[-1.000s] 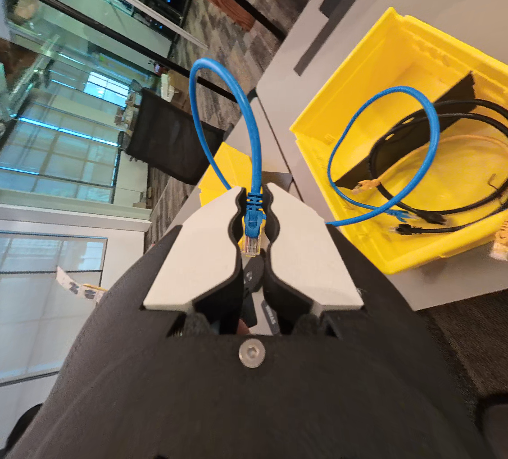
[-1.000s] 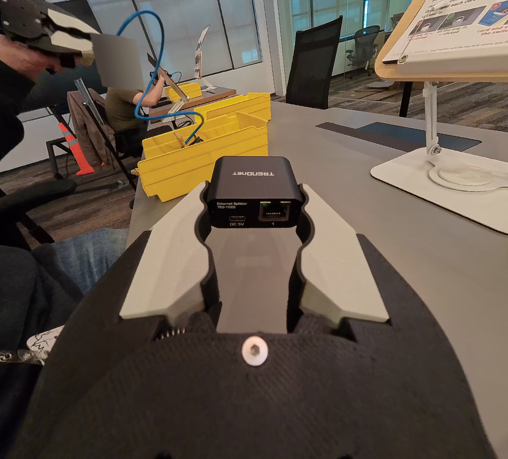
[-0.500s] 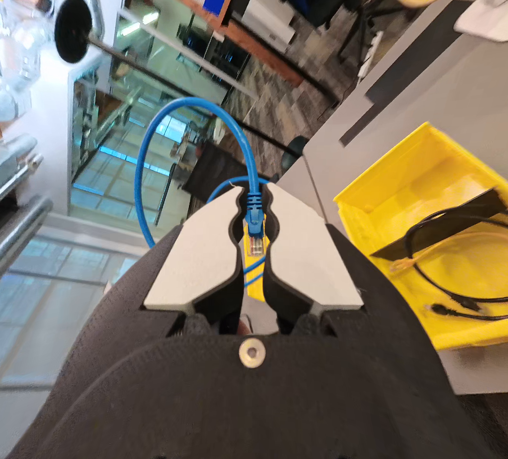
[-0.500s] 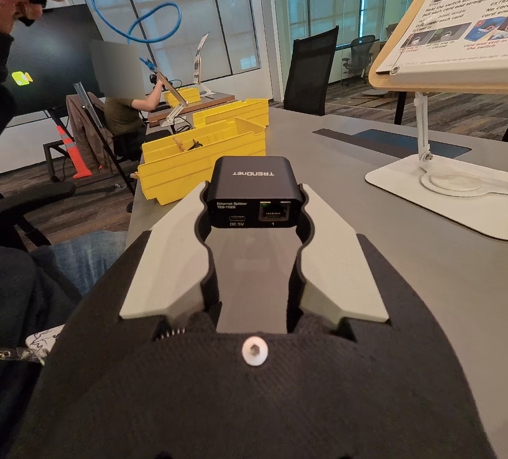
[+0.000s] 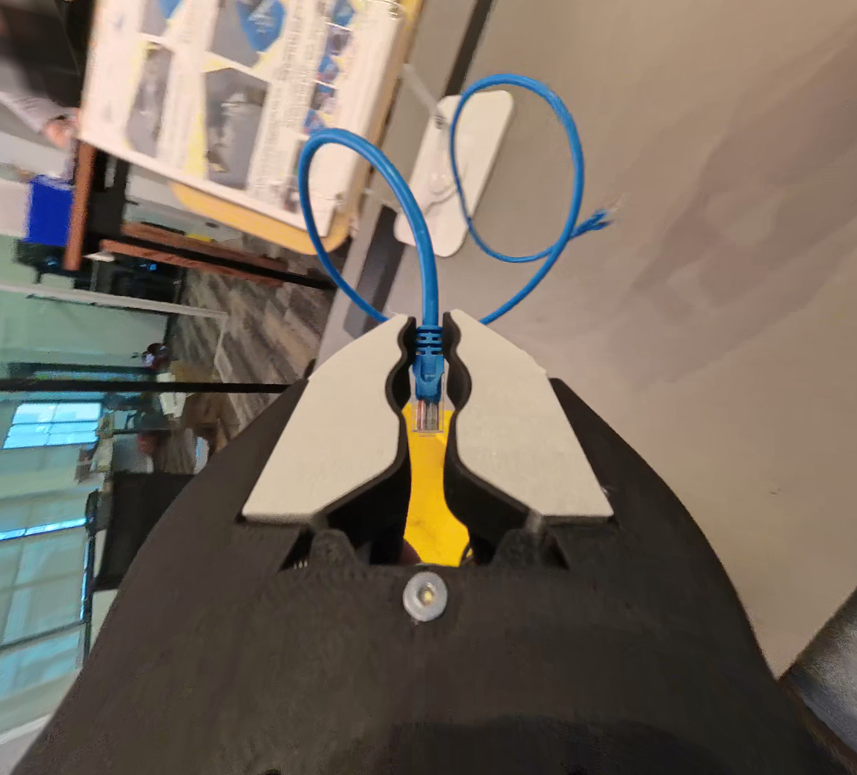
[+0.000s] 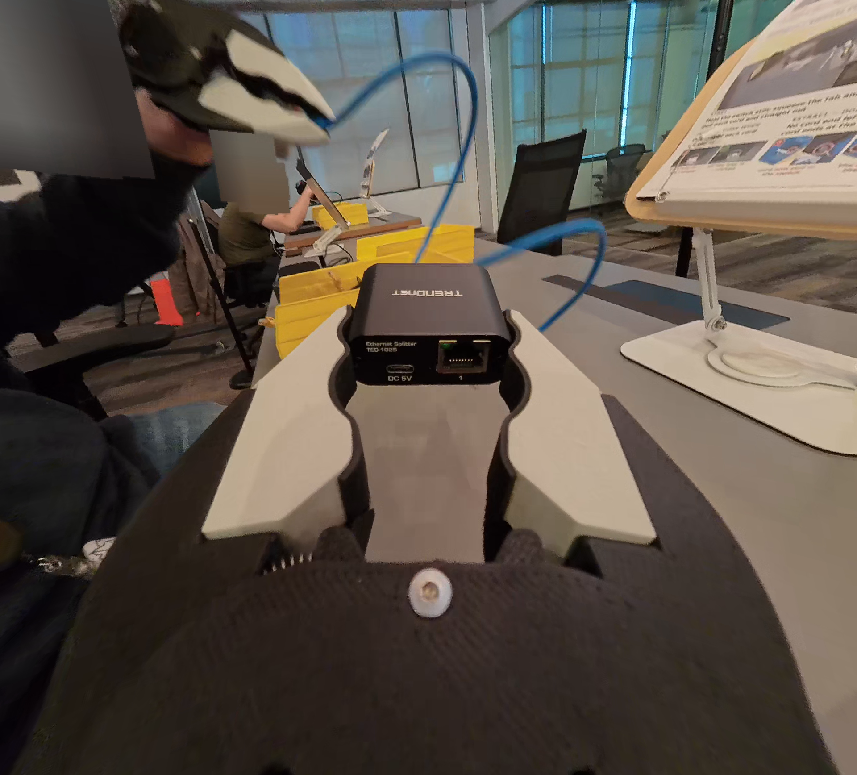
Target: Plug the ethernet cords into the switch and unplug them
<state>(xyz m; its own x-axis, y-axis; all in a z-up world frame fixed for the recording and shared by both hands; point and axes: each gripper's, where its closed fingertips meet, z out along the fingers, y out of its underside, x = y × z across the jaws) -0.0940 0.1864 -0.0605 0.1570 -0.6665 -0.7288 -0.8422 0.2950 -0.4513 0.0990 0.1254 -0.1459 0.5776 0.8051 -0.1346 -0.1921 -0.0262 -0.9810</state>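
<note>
At ten o'clock above the switch (image 6: 429, 326), left gripper (image 5: 429, 326) pinches the blue cord (image 5: 429, 363) (plug facing backward); right gripper (image 6: 429, 335) clamps switch. Next: align, insert.

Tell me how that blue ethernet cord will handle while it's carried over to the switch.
The blue ethernet cord looks springy rather than limp: it holds open loops above the left tongs. Its free end dangles unsupported, so it will probably swing. Clamped by the boot with the plug pointing back at the camera, it likely needs regripping before entering the switch.
</note>
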